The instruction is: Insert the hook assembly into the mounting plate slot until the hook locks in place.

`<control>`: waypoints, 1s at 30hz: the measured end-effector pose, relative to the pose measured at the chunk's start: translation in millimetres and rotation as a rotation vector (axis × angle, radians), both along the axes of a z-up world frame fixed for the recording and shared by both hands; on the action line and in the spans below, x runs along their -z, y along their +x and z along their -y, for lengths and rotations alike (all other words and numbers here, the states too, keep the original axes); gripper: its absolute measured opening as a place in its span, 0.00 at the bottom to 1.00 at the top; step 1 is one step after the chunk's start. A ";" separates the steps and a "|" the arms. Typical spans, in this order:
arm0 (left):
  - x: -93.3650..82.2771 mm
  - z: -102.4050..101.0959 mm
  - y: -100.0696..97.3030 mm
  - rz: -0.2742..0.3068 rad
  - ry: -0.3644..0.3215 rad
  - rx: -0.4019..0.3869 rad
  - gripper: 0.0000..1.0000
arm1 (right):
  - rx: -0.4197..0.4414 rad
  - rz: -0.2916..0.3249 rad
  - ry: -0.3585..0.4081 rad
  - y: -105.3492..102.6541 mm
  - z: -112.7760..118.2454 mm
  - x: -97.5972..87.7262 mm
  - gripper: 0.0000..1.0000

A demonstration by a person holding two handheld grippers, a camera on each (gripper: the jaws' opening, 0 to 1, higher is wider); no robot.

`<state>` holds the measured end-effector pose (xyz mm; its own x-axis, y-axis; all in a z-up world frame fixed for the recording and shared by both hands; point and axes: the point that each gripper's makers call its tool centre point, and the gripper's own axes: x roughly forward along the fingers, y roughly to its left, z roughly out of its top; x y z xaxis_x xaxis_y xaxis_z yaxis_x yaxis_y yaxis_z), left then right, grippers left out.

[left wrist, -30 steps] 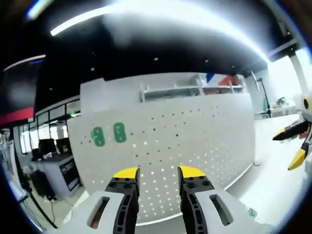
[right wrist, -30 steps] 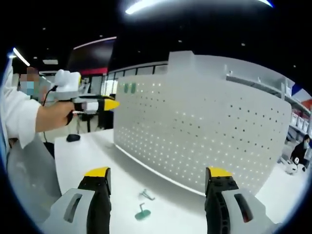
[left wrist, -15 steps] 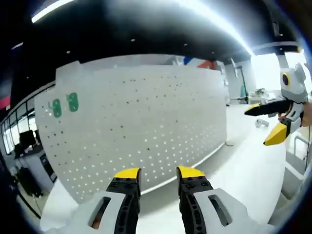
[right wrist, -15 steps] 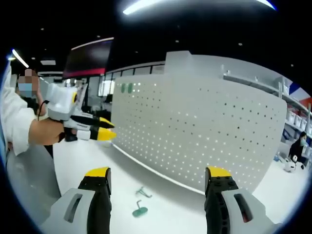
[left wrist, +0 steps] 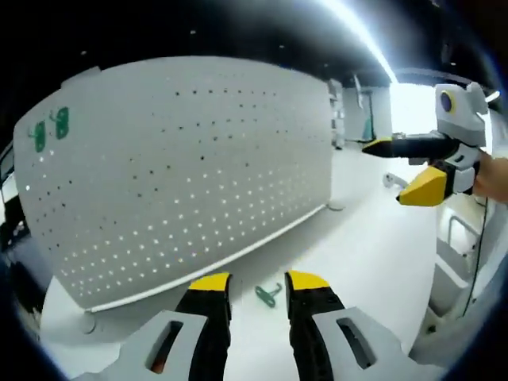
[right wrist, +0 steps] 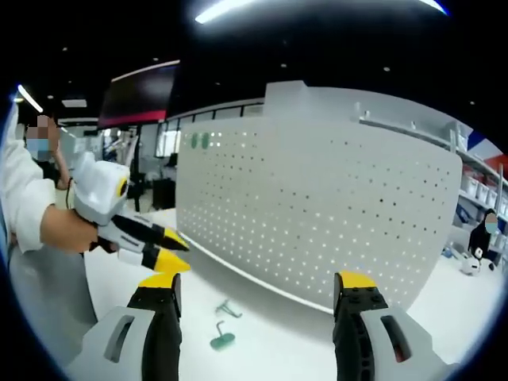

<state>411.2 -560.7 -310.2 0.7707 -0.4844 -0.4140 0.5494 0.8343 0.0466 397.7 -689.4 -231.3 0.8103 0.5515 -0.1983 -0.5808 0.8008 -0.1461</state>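
We see the pegboard (left wrist: 175, 167) standing upright on the white table (left wrist: 373, 254), across the upper left of the left gripper view. A green hook (left wrist: 268, 294) lies on the table at lower centre, just beyond our left gripper (left wrist: 258, 281), whose jaws sit slightly apart and empty. In the right gripper view, our right gripper (right wrist: 258, 279) is wide apart and empty, with the hook (right wrist: 222, 339) at lower left.

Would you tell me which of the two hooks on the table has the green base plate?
The green-based hook lies nearer the right gripper; the other hook, bare grey wire, lies closer to the pegboard.
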 end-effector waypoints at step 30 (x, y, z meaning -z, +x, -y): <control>74.0 61.8 0.7 -0.308 -0.152 0.003 0.19 | -0.011 -0.044 0.005 12.1 11.2 18.9 0.79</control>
<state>411.9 -622.4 -384.2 0.6188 -0.5609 -0.5499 0.5210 0.8170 -0.2471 409.8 -700.6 -250.2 0.7947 0.5613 -0.2311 -0.5953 0.7951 -0.1158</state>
